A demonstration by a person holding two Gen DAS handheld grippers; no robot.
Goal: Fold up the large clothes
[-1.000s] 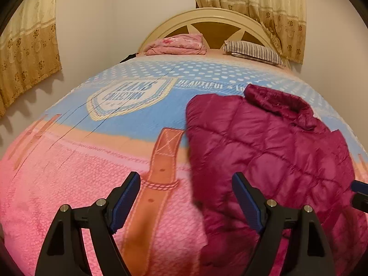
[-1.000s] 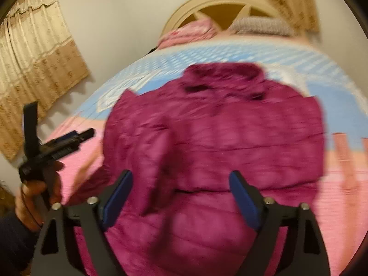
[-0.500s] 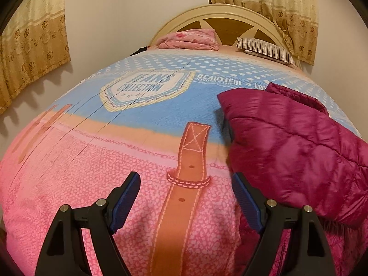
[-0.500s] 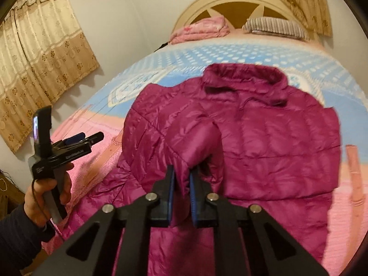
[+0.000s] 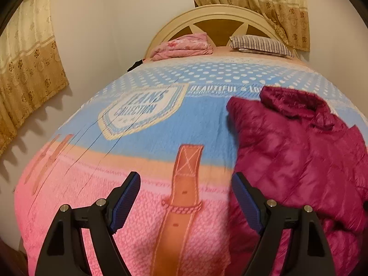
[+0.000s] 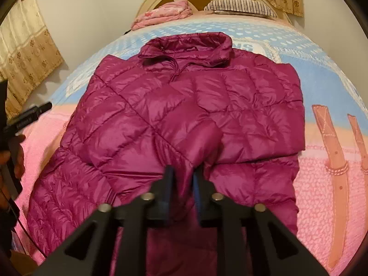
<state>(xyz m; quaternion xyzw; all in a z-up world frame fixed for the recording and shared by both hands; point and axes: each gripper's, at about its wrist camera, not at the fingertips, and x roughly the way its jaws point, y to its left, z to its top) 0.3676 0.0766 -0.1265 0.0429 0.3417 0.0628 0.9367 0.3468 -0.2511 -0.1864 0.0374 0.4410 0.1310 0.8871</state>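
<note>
Right wrist view: magenta quilted jacket (image 6: pixel 207 105) lies flat, sleeve folded across.

You've got a magenta quilted jacket (image 6: pixel 184 105) on a pink, peach and dotted blue bedspread (image 5: pixel 161 124) with orange belt prints, a striped pillow (image 5: pixel 260 46), gold floral curtains (image 5: pixel 27 73), and blue-padded black tongs (image 5: pixel 186 202).
</note>
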